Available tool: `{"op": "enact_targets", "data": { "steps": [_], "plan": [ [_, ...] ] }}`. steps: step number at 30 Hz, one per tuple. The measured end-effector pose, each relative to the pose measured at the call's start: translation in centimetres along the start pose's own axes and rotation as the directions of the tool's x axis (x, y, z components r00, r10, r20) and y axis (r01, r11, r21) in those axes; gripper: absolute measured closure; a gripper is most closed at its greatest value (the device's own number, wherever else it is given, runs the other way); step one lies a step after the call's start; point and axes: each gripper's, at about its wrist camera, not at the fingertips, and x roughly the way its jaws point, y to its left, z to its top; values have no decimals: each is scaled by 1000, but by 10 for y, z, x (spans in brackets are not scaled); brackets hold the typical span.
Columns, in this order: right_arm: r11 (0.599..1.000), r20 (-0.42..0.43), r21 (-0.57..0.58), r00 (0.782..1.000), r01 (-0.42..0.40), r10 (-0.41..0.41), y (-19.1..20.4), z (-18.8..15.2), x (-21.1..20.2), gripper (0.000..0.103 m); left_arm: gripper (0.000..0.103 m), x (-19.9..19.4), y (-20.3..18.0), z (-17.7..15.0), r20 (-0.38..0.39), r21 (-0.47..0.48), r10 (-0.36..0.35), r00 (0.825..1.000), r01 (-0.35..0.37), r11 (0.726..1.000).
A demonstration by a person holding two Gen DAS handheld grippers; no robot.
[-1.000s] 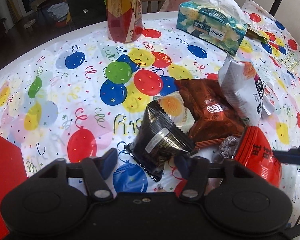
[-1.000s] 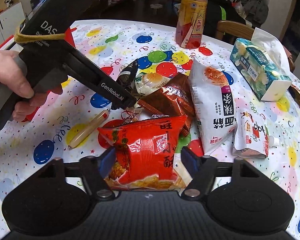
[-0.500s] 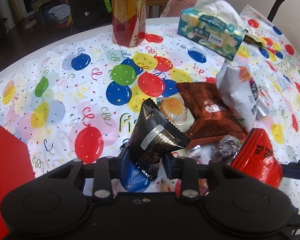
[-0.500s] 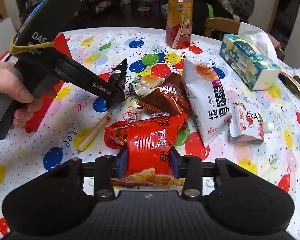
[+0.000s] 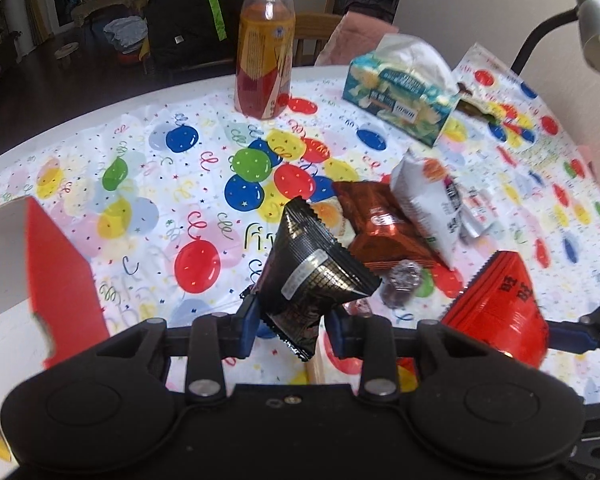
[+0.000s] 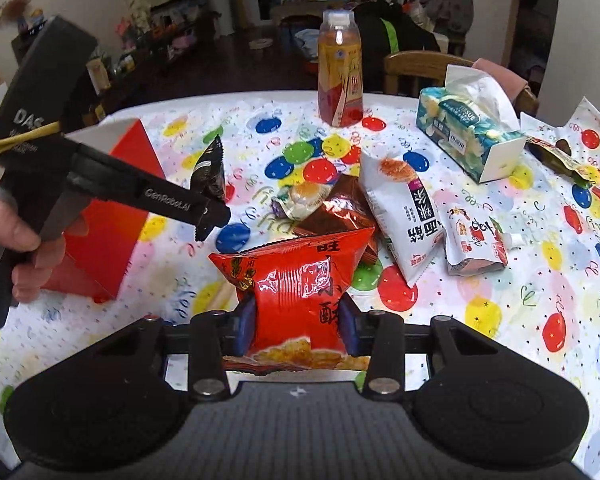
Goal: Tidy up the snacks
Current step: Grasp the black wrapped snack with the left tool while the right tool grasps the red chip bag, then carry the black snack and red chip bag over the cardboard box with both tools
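Observation:
My left gripper [image 5: 290, 322] is shut on a black snack packet [image 5: 312, 276], held clear above the balloon-print tablecloth [image 5: 148, 200]. That same black packet [image 6: 211, 172] shows in the right wrist view, sticking up past the left gripper [image 6: 208, 218]. A red snack bag [image 6: 296, 280] is squeezed between the blue pads of my right gripper [image 6: 296, 326] and lifted off the table; the red bag [image 5: 500, 312] also appears at the right of the left wrist view. An open red box [image 6: 112, 216] stands at the left.
A pile stays mid-table: a brown packet [image 6: 336, 212], a white bag [image 6: 400, 208], a small pastry pack [image 6: 300, 196] and a drink pouch [image 6: 474, 236]. A juice bottle [image 6: 340, 76] and a tissue box [image 6: 464, 132] stand at the back. A hand [image 6: 16, 236] holds the left tool.
Both grippers went from open to shut, the left on the black packet and the right on the red bag. Both snacks have risen off the table, and the red box has come closer.

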Motion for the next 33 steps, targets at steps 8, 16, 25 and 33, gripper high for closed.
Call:
{"op": "enact_targets", "data": {
  "steps": [8, 16, 25, 33],
  "plan": [
    [1000, 22, 18, 1000, -10, 9, 29, 10, -20, 62, 71, -43, 12, -8, 36, -9, -17, 999, 18, 1000],
    [999, 51, -29, 998, -39, 40, 71, 24, -29, 62, 71, -80, 40, -16, 57, -29, 17, 998, -16, 999],
    [992, 70, -95, 993, -86, 92, 123, 46, -23, 62, 71, -116, 85, -26, 79, -66, 81, 994, -76, 995],
    [979, 69, -153, 987, -136, 148, 173, 71, -3, 62, 71, -142, 140, -39, 90, -135, 151, 984, -138, 981]
  ]
}}
